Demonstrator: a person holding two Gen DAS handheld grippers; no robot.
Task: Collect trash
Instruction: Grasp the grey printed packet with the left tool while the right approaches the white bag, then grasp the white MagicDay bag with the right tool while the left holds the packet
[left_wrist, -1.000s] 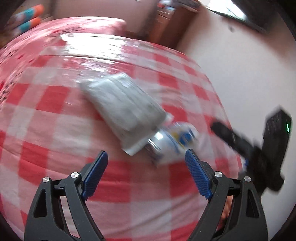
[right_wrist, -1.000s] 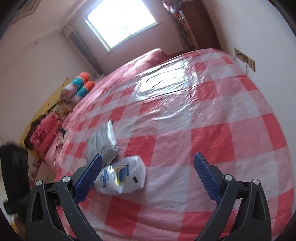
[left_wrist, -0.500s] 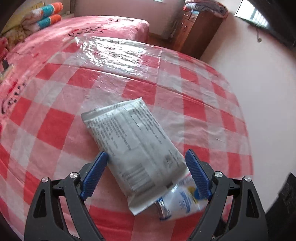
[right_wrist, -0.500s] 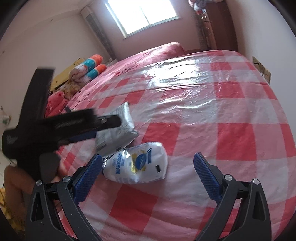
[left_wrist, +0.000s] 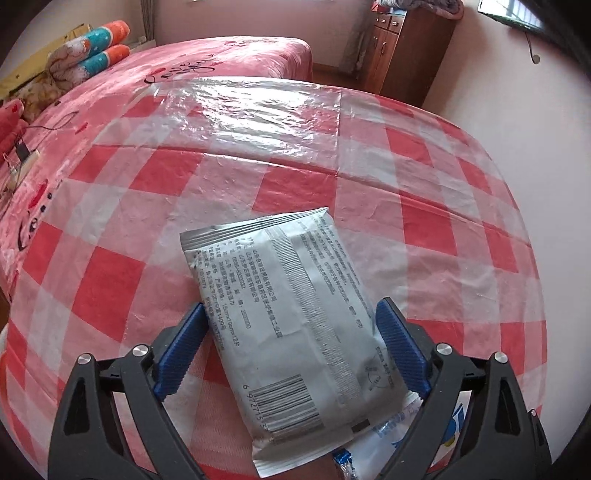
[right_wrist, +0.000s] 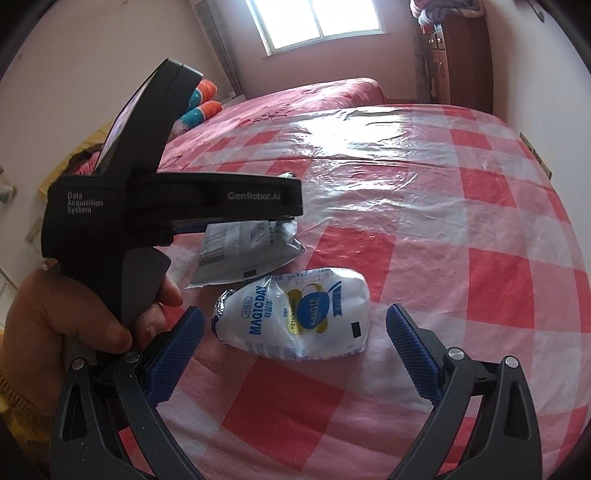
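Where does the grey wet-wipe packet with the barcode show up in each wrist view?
Left wrist: grey packet lies lower centre, between the open blue fingers of the left hand-held gripper.
Right wrist: it lies left of centre, partly hidden under the left hand-held gripper.
Shared landmark: white MAGICDAY packet beside it.

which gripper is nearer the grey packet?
Left. The left gripper is open with its fingers either side of the grey packet. The right gripper is open, straddling the white packet beside it.
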